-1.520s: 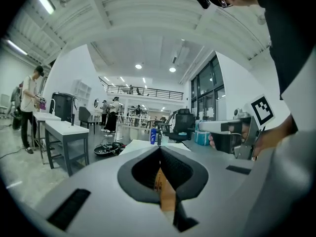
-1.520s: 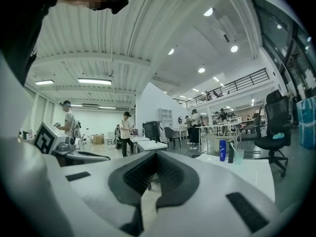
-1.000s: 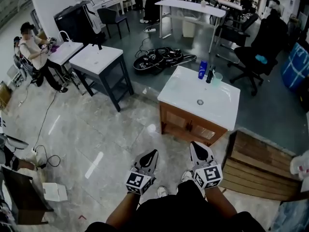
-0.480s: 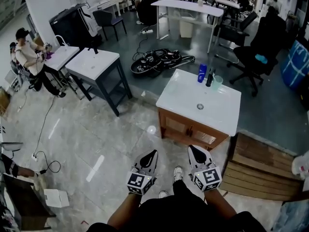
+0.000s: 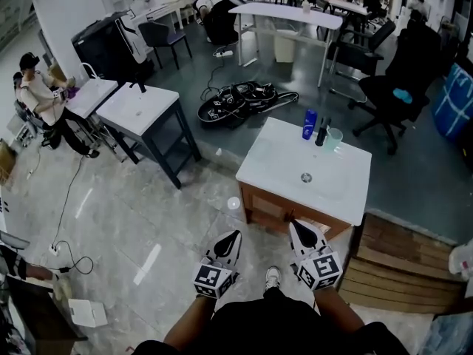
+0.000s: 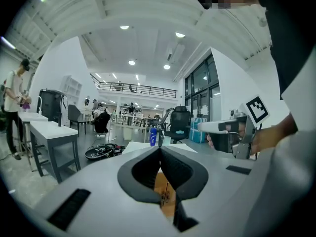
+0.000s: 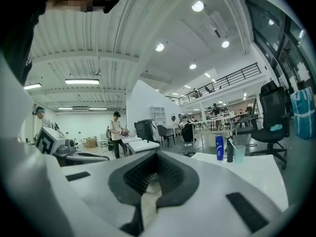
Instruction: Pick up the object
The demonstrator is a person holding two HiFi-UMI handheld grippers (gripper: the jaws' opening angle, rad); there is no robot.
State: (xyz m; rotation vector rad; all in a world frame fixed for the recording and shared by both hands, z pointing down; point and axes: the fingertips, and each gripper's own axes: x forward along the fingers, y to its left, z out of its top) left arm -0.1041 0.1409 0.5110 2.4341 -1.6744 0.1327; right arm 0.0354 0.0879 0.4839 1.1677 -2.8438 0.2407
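Observation:
A white washbasin top (image 5: pixel 347 187) on a wooden cabinet stands just ahead of me. At its far edge stand a blue bottle (image 5: pixel 309 124), a dark bottle (image 5: pixel 321 133) and a pale green cup (image 5: pixel 332 139). My left gripper (image 5: pixel 234 234) is shut and empty, held low over the floor short of the cabinet. My right gripper (image 5: pixel 294 223) is also shut and empty, its tip at the cabinet's near edge. The right gripper view shows the blue bottle (image 7: pixel 219 148), dark bottle (image 7: pixel 229 151) and cup (image 7: pixel 239 153) far beyond the jaws. In the left gripper view the blue bottle (image 6: pixel 153 137) is small and distant.
A second white-topped dark table (image 5: pixel 140 109) stands to the left, with a person (image 5: pixel 41 98) at another table beyond it. Tangled cables and gear (image 5: pixel 236 98) lie on the floor behind the basin. A wooden pallet (image 5: pixel 399 265) lies at the right, a black office chair (image 5: pixel 399 80) behind it.
The basin cabinet has come nearer as I step toward it. Both grippers stay shut and side by side in front of me.

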